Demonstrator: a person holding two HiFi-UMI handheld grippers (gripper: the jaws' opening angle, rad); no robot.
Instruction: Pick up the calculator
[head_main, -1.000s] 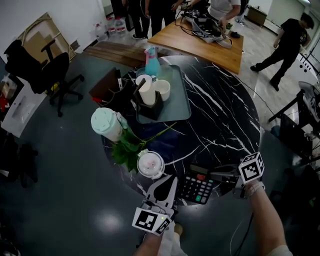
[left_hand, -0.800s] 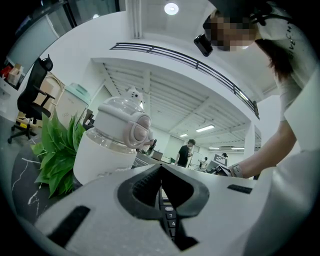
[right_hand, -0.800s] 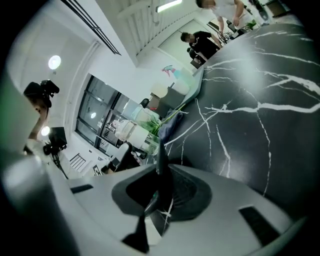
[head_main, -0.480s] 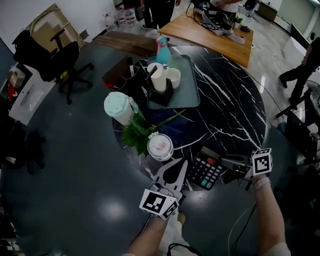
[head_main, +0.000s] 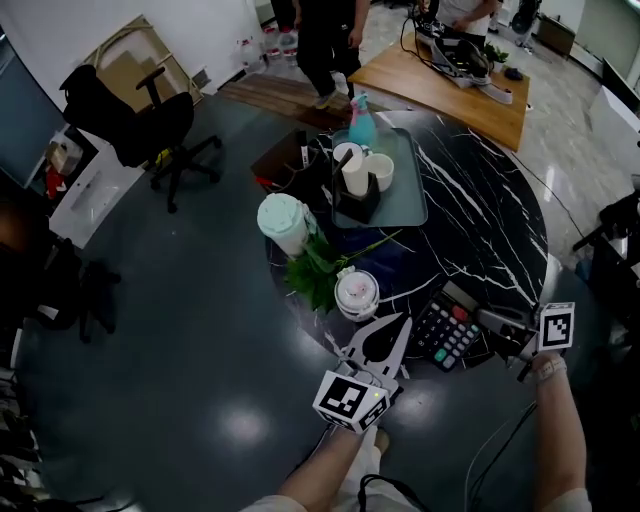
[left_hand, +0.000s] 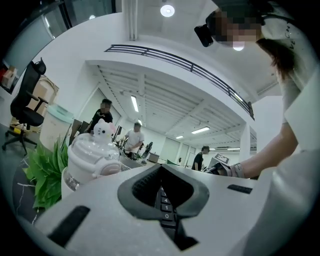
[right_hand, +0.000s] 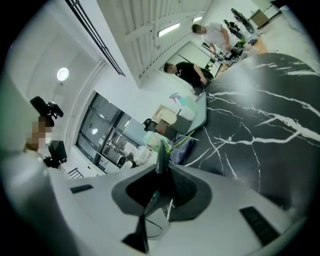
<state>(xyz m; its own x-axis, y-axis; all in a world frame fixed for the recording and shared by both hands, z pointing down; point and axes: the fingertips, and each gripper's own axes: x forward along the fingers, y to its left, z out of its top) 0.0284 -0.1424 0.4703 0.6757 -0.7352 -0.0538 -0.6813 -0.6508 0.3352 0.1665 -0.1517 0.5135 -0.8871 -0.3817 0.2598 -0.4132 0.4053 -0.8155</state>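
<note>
The calculator (head_main: 447, 332), black with grey keys and one red and one green key, hangs tilted over the near edge of the black marble table (head_main: 490, 230). My right gripper (head_main: 489, 322) is shut on its right edge. In the right gripper view the calculator (right_hand: 161, 152) stands as a thin dark slab between the jaws. My left gripper (head_main: 403, 322) is shut, its tips right beside the calculator's left edge; whether they touch I cannot tell. In the left gripper view a column of the calculator's keys (left_hand: 163, 204) shows through the slit between the jaws.
A clear cup with a pink bear lid (head_main: 357, 293), a green plant (head_main: 312, 272) and a mint-lidded cup (head_main: 282, 222) stand left of the calculator. Behind them is a grey tray (head_main: 410, 205) with paper cups and a blue bottle (head_main: 362, 124). An office chair (head_main: 150, 125) and people stand further off.
The right gripper has risen with the calculator in it, and the calculator now tilts more. The left gripper rose alongside, still at the calculator's left edge.
</note>
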